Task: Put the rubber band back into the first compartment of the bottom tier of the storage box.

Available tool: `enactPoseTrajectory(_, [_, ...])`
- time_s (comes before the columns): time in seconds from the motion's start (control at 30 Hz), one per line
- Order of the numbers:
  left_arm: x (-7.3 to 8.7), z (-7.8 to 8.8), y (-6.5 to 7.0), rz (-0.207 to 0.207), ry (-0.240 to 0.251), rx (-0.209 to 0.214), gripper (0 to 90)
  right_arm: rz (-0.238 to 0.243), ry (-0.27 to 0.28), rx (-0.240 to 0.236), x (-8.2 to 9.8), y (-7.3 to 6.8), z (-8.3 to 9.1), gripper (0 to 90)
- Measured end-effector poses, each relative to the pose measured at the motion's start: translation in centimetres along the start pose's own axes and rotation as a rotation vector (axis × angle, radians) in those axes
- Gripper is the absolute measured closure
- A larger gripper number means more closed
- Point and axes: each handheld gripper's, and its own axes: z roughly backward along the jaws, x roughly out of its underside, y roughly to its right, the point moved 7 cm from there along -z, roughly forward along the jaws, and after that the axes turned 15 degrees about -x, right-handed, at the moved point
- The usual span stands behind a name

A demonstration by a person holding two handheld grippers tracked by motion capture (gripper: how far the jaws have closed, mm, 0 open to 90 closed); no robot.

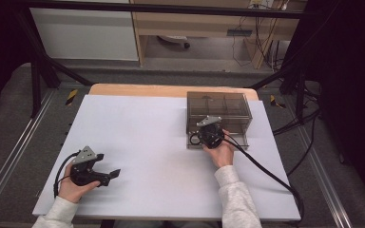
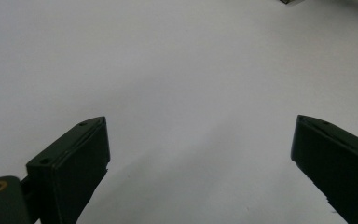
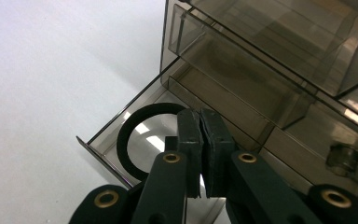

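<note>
A smoky see-through drawer box (image 1: 218, 107) stands at the back right of the white table (image 1: 147, 142). Its bottom drawer (image 3: 103, 135) is pulled out, and a black ring (image 3: 129, 140) lies in it. My right gripper (image 3: 200, 112) points down into that drawer with its jaws shut together; the ring's right side runs behind the left jaw, and I see nothing between the pads. In the high view the right gripper (image 1: 211, 133) sits at the box's front with the ring (image 1: 195, 138) to its left. My left gripper (image 1: 108, 164) rests open and empty at the front left (image 2: 200, 123).
A closed drawer with a round knob (image 3: 340, 158) sits to the right of the open one. Cables (image 1: 266, 171) trail from the right gripper over the table's right edge. Bare white tabletop lies between the two hands.
</note>
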Motion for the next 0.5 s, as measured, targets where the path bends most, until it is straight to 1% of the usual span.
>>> enactPoseTrajectory(0.5, [-0.02,0.03,-0.02,0.001,0.001,0.000,4.2,-0.008,-0.012,-0.006,0.52,0.00,-0.71,87.8])
